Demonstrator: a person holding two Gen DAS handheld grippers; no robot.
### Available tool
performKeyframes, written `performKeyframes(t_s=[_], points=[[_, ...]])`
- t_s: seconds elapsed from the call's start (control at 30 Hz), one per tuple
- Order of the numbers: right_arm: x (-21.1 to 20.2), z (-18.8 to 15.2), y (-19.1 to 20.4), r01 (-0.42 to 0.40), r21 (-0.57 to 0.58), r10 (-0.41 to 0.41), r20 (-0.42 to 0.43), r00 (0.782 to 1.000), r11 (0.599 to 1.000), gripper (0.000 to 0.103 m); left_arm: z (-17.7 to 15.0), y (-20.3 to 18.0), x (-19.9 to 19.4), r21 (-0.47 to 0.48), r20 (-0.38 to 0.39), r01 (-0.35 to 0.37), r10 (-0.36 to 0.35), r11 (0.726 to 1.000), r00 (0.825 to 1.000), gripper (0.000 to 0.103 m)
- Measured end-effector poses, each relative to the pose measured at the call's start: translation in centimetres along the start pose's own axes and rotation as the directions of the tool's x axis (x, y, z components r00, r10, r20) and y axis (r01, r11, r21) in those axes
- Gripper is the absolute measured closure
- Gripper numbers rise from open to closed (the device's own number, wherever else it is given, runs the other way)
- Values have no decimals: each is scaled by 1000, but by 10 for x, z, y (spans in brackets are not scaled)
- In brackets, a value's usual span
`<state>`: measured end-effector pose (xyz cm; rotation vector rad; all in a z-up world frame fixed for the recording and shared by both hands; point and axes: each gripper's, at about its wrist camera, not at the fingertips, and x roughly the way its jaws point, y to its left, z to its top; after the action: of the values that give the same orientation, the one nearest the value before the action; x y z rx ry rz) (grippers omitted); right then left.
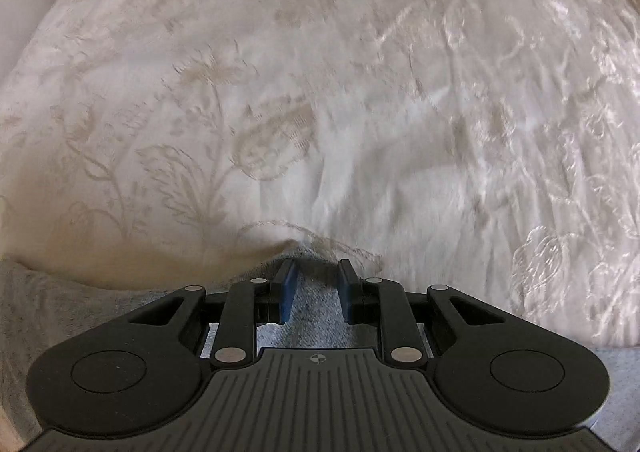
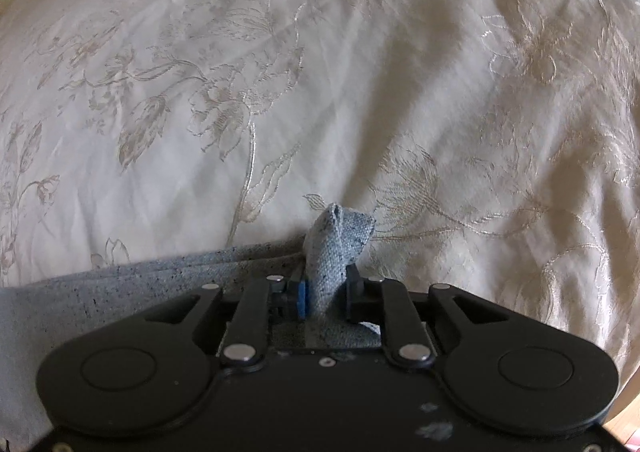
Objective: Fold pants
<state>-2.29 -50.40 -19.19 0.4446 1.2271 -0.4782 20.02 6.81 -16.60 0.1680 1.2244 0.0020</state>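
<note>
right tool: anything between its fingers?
Yes. A bunched corner of the grey pants is pinched in the right tool, seen in the right wrist view.

The pants [image 2: 340, 252] are pale blue-grey with dark flecks. The bedspread [image 2: 280, 71] filling the upper frame is cream, woven with beige flowers.

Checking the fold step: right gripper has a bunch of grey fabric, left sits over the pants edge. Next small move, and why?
Probably lift both grippers together and carry the edge forward over the bedspread. The right gripper already pinches a raised bunch of the pants. The left gripper shows a gap between its fingers with grey fabric under them; whether it grips is unclear, so confirm that first.
</note>
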Motion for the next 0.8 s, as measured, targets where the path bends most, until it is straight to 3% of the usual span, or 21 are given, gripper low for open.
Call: performKeyframes(t_s=[0.03,0.13,0.23,0.33,0.57,0.7,0.8], points=[[0,0,-4,-1,11,1,1,1000,1000,79,-3,-2,-7,-1,15,-11,11,1000,1000,81],[-7,0,-10,9,34,-10,26,1000,999,49,-17,-11,-33,9,64,2,-3,1000,998,81],[-26,-4,-17,42,48,-46,85,995,998,45,-38,-33,-59,74,108,44,-52,996,993,81],[-50,-13,-22,52,71,-62,152,986,996,45,-66,-67,-79,186,104,122,-143,975,984,80],[-96,-59,-25,17,173,-54,207,977,985,43,-139,-130,-91,407,-19,274,-292,871,956,80],[-113,-99,-17,14,211,-58,206,977,977,43,-173,-155,-103,542,-65,333,-357,772,932,80],[-118,-125,-6,12,229,-60,200,978,973,42,-182,-163,-107,583,-87,366,-392,725,916,80]])
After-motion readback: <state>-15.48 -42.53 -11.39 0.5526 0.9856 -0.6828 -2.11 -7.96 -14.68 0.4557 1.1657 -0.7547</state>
